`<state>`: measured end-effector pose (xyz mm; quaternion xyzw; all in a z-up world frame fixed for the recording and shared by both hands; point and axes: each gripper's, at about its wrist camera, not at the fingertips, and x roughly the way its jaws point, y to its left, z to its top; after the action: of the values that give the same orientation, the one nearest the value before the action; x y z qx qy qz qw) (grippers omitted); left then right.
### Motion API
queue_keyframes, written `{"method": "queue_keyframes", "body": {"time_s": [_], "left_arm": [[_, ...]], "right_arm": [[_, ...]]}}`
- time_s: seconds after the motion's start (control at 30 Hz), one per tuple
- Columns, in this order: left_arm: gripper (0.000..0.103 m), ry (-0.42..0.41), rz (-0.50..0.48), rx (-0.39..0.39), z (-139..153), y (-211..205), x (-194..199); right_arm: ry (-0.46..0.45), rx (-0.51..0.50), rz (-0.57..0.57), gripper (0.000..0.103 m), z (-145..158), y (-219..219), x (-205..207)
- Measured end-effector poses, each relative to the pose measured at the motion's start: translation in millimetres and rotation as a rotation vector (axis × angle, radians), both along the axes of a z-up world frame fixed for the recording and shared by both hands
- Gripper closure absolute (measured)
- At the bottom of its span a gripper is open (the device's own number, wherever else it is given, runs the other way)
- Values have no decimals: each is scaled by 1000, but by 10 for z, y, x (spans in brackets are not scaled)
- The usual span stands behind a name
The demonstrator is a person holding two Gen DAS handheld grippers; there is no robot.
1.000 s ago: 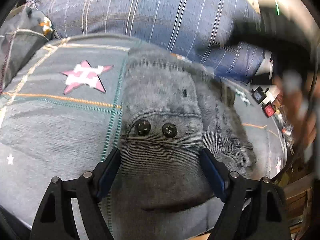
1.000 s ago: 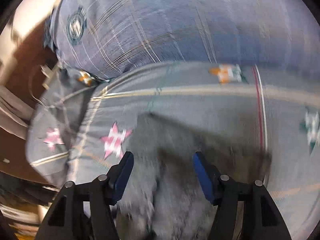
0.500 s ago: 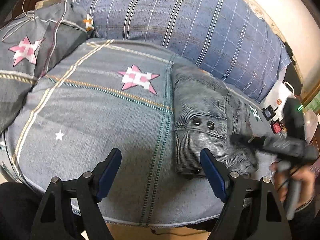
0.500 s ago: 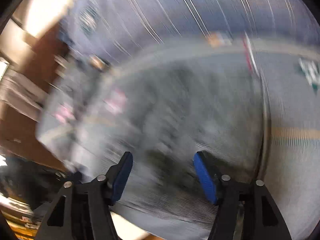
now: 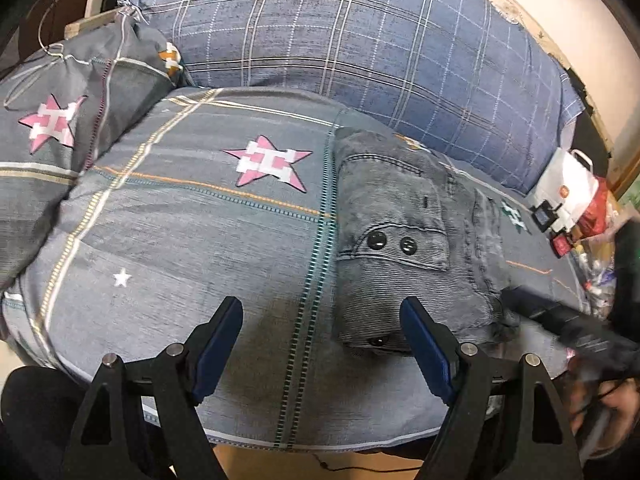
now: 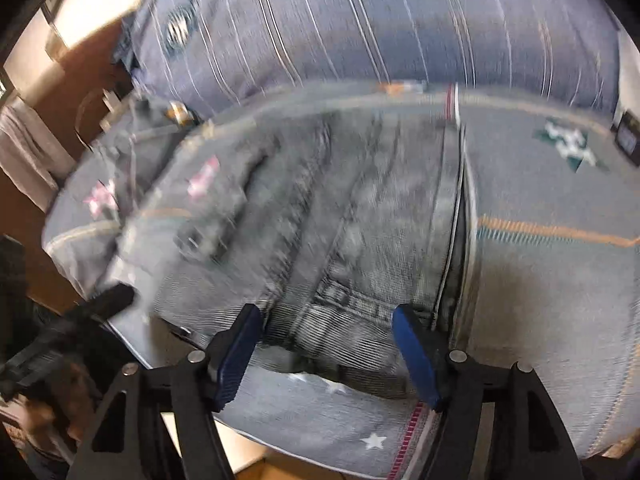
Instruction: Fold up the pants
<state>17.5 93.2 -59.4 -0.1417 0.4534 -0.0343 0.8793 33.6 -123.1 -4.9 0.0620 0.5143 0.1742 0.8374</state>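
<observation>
Left wrist: my left gripper (image 5: 322,346) hangs spread and empty; the folded pants (image 5: 404,240) lie on the quilt (image 5: 180,240). Right wrist: my right gripper (image 6: 326,354) is opening over the pants' (image 6: 340,240) edge, nothing pinched; snagging a pad could undo the fold

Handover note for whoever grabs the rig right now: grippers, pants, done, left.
Left gripper: open, nothing between the jaws, above the grey star-print bedcover, just left of the pants.
Right gripper: jaws opening, above the near edge of the pants; that view is blurred, but the pads do not look pressed on the cloth.
Pants: grey denim, lying in a compact folded bundle on the bedcover, button pocket flap on top, in front of the blue plaid pillow.
Done: pants look folded down and let go.
Left: check the near edge lies flat, tidy if needed, pull both grippers clear.
</observation>
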Motion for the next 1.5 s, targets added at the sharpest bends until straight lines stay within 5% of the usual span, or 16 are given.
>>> {"method": "queue_keyframes", "body": {"time_s": [0.1, 0.23, 0.43, 0.53, 0.67, 1.07, 1.27, 1.4, 1.5], "left_arm": [[21, -9, 10, 13, 24, 11, -5], [21, -8, 3, 31, 40, 4, 9], [21, -3, 13, 35, 11, 55, 41], [21, 14, 18, 38, -15, 85, 42], [21, 13, 47, 52, 12, 164, 40], [21, 57, 37, -18, -198, 188, 115], [21, 28, 3, 36, -99, -29, 262], [21, 11, -24, 105, -68, -221, 368], [21, 45, -45, 180, -192, -359, 451]], "right_arm": [[-71, -6, -6, 26, 105, 24, -59], [15, -88, 5, 23, -330, 80, 48], [-104, -48, -7, 16, 102, 88, -99], [37, -121, -17, 14, -316, 121, 64], [-13, 13, -45, 14, -62, -38, 27], [-27, 108, -226, 14, -133, -552, -159], [-87, 161, -243, 14, 8, -635, -152], [-157, 82, -163, 14, 103, -333, -50], [-100, -97, -83, 13, -188, -72, 66]]}}
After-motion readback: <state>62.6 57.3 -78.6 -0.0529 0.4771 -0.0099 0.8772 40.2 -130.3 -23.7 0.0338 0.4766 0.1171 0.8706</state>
